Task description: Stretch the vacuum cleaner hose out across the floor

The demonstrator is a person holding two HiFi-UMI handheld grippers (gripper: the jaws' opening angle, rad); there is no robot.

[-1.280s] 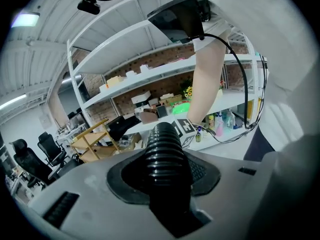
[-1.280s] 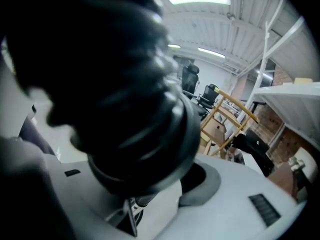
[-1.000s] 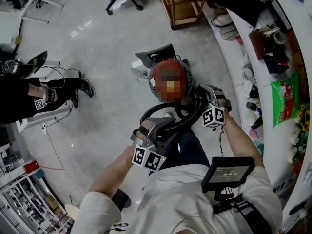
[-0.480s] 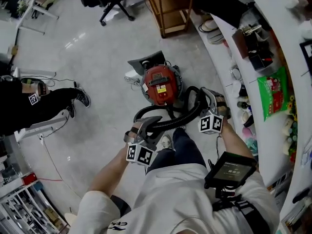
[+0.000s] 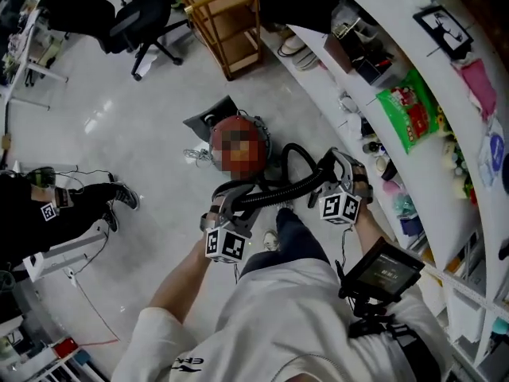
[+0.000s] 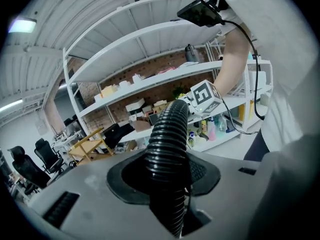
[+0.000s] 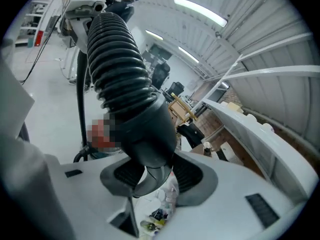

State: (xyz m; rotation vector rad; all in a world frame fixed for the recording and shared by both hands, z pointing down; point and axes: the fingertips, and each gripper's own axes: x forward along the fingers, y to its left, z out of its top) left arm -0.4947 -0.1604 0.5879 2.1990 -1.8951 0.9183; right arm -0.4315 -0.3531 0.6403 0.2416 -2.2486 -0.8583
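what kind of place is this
Probably a lab or workshop with office space, not a home. Long white shelves run along a brick wall, stocked with boxes and bottles. An office chair and a wooden cart stand on a bare polished floor.

1. The vacuum cleaner (image 5: 264, 138) is sitting on the floor (image 5: 143, 134), ahead of the person.
2. The hose (image 5: 278, 194) is running between the left tongs (image 5: 236, 200) and right tongs (image 5: 328, 165).
3. Shelves (image 5: 433, 161) are standing along the right, with a chair (image 5: 147, 26) far behind.
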